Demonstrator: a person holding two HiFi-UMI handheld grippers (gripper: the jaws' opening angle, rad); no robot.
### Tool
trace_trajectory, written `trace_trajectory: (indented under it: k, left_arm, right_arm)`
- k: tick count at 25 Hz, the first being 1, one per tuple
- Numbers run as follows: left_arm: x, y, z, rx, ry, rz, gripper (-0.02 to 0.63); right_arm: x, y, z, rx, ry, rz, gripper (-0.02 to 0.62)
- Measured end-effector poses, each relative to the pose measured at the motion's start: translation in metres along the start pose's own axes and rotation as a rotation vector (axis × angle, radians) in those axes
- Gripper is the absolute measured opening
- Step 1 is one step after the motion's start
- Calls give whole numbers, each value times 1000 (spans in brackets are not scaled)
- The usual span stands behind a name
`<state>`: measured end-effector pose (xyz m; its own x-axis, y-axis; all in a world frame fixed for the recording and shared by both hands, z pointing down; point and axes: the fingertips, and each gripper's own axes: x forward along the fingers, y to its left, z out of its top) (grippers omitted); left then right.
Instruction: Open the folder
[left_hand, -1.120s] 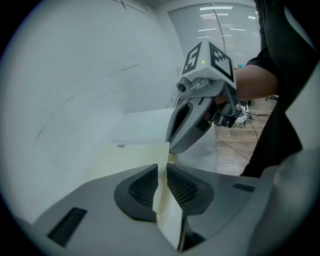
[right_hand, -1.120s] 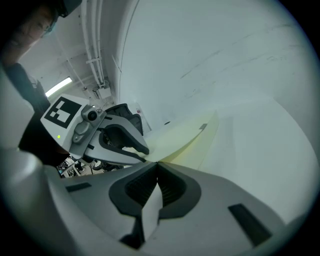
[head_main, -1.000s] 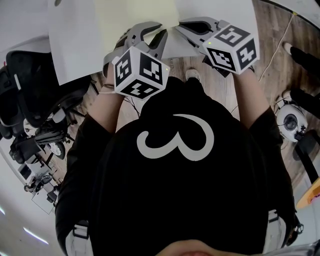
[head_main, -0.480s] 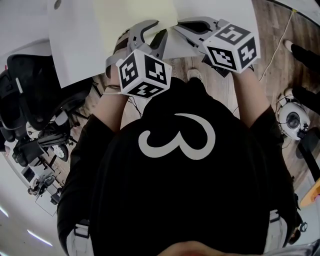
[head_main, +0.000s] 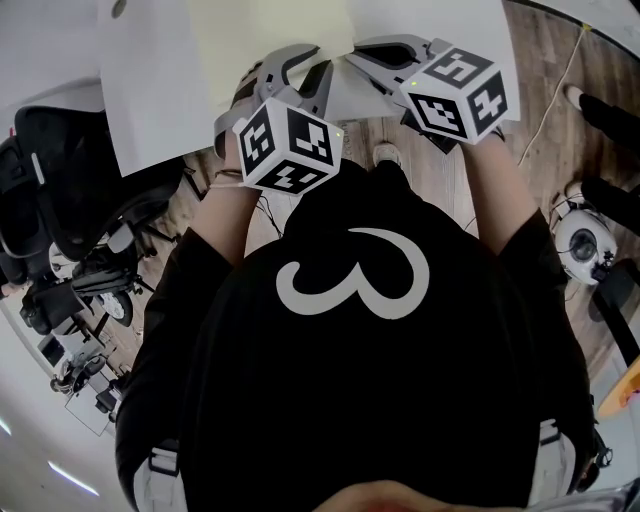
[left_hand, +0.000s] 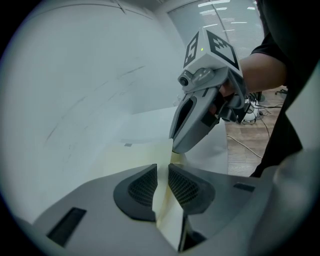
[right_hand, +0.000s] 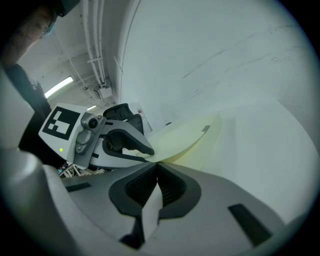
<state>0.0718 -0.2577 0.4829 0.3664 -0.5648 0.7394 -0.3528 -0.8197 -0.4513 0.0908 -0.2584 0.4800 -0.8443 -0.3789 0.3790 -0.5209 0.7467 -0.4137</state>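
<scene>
Found the left gripper (left_hand: 162, 172), grey plastic with a chequered marker cube, at the near edge of the flat white tabletop (head_main: 150, 80), closing with a narrow gap left and one pale leaf threaded between its ribbed pads. Found the thin pale-yellow card folder (head_main: 270, 25) lying on that tabletop, one corner at the same near edge, top cover bowed slightly upward. Found the matching grey right gripper (right_hand: 157, 172) just rightward along that edge, pinched tight on a second pale leaf. Judged the folder light, limp and slick, likely to bow, crease or slip free; best taken close to the open corner, one leaf per claw, and peeled apart gently. Against a second back, noted the left cube tipped and nudged slightly rightward; saw folder and right gripper unchanged.
</scene>
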Motion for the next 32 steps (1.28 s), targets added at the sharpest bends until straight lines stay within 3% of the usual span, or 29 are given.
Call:
trace_trajectory:
  k: [15, 21, 32]
  left_arm:
    - [-2, 3, 1, -57, -21, -2, 58]
    - [-7, 8, 3, -88, -31, -2, 48]
    - [-17, 21, 10, -126, -21, 14, 23]
  right_arm:
    - [12, -13, 0, -34, -25, -62, 23]
    - [11, -15, 2, 73, -61, -63, 23]
    - [11, -15, 2, 57, -8, -74, 23]
